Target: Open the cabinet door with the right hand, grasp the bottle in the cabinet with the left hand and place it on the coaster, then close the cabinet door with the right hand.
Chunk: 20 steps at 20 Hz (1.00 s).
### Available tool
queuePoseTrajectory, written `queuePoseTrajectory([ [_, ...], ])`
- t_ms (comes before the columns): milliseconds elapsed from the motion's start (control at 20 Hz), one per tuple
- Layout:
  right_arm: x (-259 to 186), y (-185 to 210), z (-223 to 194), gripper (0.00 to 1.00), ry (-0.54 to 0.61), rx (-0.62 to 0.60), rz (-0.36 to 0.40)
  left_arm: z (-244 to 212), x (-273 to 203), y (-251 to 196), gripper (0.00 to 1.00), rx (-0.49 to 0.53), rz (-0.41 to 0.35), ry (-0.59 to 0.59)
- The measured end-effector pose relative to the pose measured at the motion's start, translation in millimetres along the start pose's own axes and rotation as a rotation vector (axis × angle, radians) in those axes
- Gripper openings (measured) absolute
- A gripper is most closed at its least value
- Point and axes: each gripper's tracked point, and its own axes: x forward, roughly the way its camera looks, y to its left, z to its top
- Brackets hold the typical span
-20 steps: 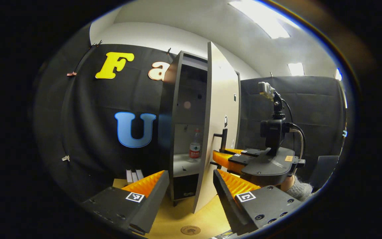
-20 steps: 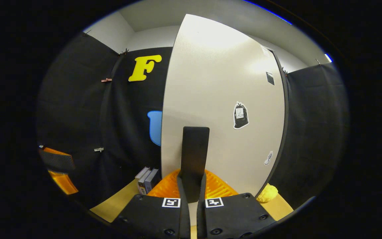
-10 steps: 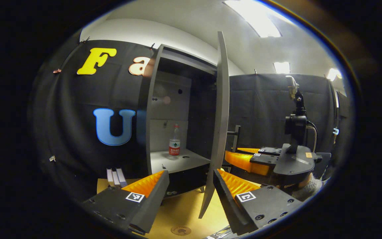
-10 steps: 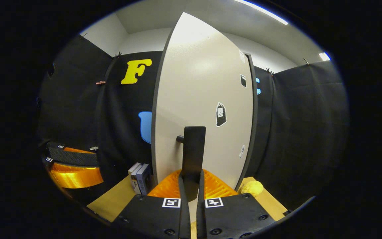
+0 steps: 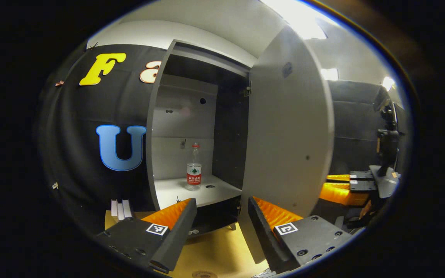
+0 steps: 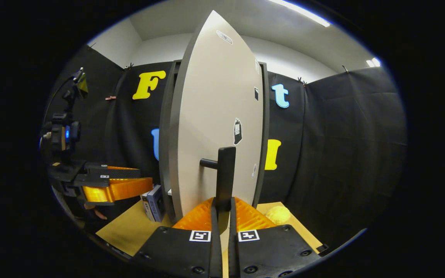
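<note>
While the right tool pinches the door handle, the left tool gapes wide, empty, facing the bottle.

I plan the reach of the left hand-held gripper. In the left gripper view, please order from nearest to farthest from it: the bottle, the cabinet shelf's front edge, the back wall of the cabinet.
1. Cabinet shelf: front edge, just beyond the left hand-held gripper.
2. Bottle: upright on the shelf, deeper in.
3. Back wall: behind the bottle.
</note>
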Motion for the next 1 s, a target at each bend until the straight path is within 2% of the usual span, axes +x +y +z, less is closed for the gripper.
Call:
queuePoseTrajectory([
  [200,-7.7,-39.5,-1.3,0.11,0.002,0.024,0.03,17.2,52.9,-25.9,0.86,0.034,0.019,-0.041],
  [400,-24.6,-105.9,-8.3,0.1,-0.028,-0.045,-0.02,25.9,92.1,-47.8,0.85,0.081,0.048,-0.079],
  [500,-33.0,-140.4,-11.2,0.09,-0.026,-0.072,-0.04,22.2,111.2,-62.8,0.86,0.06,0.05,-0.074],
  [550,-31.2,-149.0,-11.1,0.06,-0.024,-0.059,-0.035,19.9,119.5,-69.4,0.85,0.036,0.048,-0.065],
  [650,-29.1,-163.6,-11.4,0.05,-0.019,-0.006,-0.014,17.4,133.1,-73.8,0.85,0.016,0.061,-0.05],
  [750,-29.4,-181.4,-14.4,0.05,-0.028,0.004,-0.012,20.4,145.2,-63.0,0.85,0.045,0.122,-0.06],
  [900,-33.4,-181.6,-14.8,0.06,-0.028,0.071,0.065,19.0,163.3,-42.4,0.85,0.038,0.212,-0.075],
  [950,-37.0,-177.1,-15.6,0.11,-0.024,0.089,0.092,20.0,169.6,-35.7,0.85,0.032,0.236,-0.078],
  [1000,-42.1,-177.8,-16.4,0.09,-0.019,0.101,0.112,21.8,176.5,-26.2,0.85,0.035,0.266,-0.082],
])
